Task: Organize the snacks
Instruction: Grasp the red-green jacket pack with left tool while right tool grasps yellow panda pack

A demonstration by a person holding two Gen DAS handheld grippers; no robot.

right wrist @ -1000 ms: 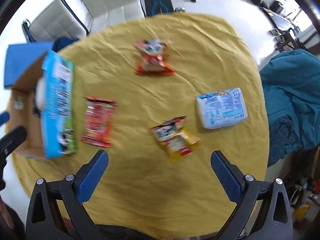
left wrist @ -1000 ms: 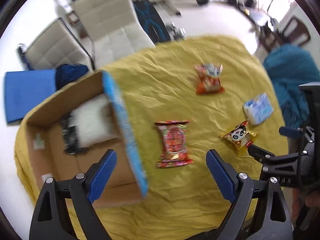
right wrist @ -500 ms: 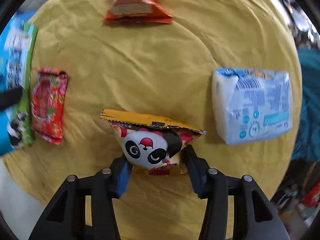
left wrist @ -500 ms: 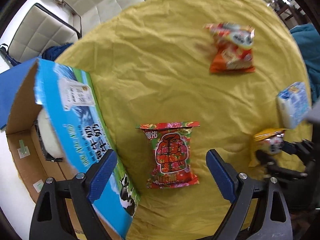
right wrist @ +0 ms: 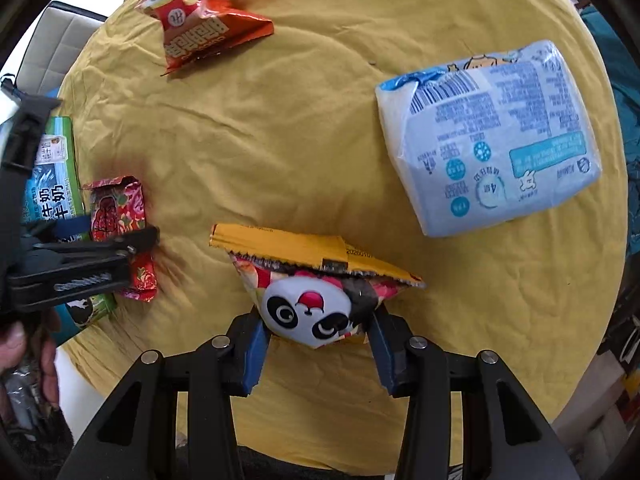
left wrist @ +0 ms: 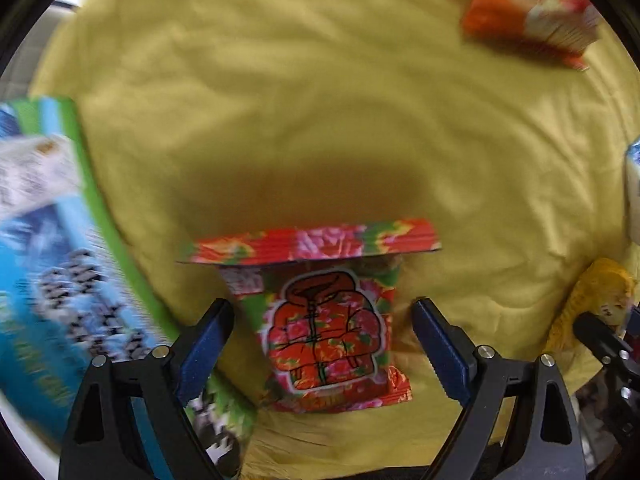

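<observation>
Snacks are lying spread over the yellow cloth [right wrist: 304, 128]; entries going left to right. Blue-green carton [left wrist: 52, 264]: sitting at the far left edge, blurred in the left wrist view, contents not visible. Red floral packet [left wrist: 324, 320]: lying flat just beside the carton, and the left gripper [left wrist: 324, 344] is straddling it with jaws wide, pads on either side and not touching the film. Judging it light, soft and crinkly; probably best pinched across the puffed middle, since the flat crimped seam would likely fold and slip. Panda packet [right wrist: 316, 300]: the right gripper [right wrist: 316, 340] is squeezing its lower body between narrow jaws, the yellow seam pointing away. The film is bulging between the pads, so it looks air-filled; contents are probably brittle, so a gentle hold seems advisable. Orange packet [right wrist: 200, 28]: resting untouched at the far side of the cloth. Pale blue pack [right wrist: 492, 140]: sitting at the right, largest, pillowy and probably slippery; likely needing a wide grip across its short side.
</observation>
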